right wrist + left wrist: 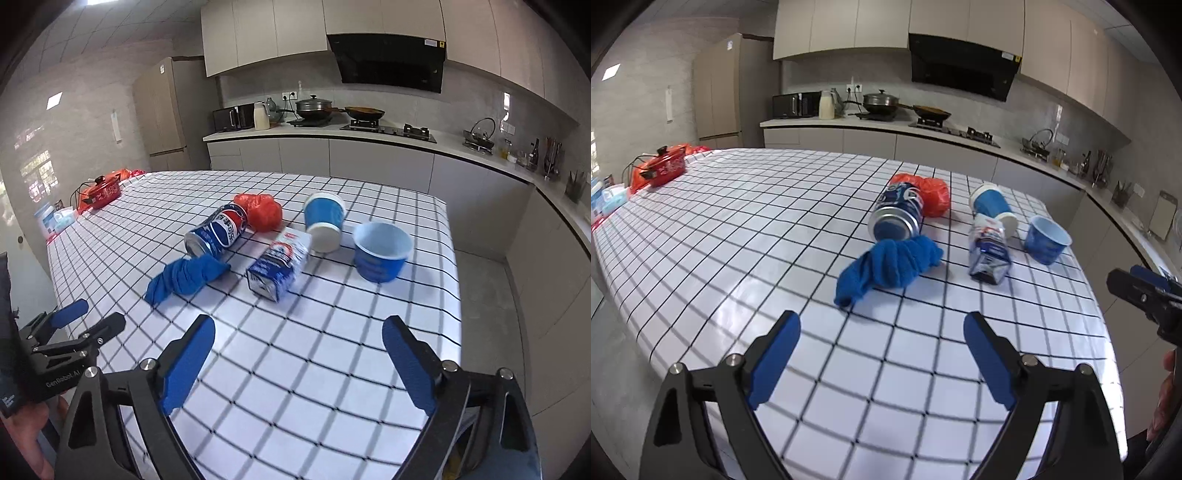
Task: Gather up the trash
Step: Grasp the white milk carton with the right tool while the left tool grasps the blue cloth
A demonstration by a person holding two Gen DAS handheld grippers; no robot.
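Observation:
On the checked tablecloth (738, 229) lie a blue cola can (897, 216) (218, 230) on its side, a crumpled red plastic bag (932, 195) (260, 210) behind it, and a blue cloth (890, 264) (184, 277) in front. To the right are a crushed blue-white carton (988, 251) (279, 264), a tipped blue paper cup (991, 206) (325, 218) and an upright blue cup (1047, 238) (380, 251). My left gripper (882, 328) hovers open short of the cloth. My right gripper (299, 332) hovers open short of the carton. Neither holds anything.
A red pot (666, 166) (103, 192) with red bags and boxes sits at the table's far left corner. Behind the table runs a counter (886, 125) with a stove, pans and a microwave. The table's right edge drops to the floor (484, 295).

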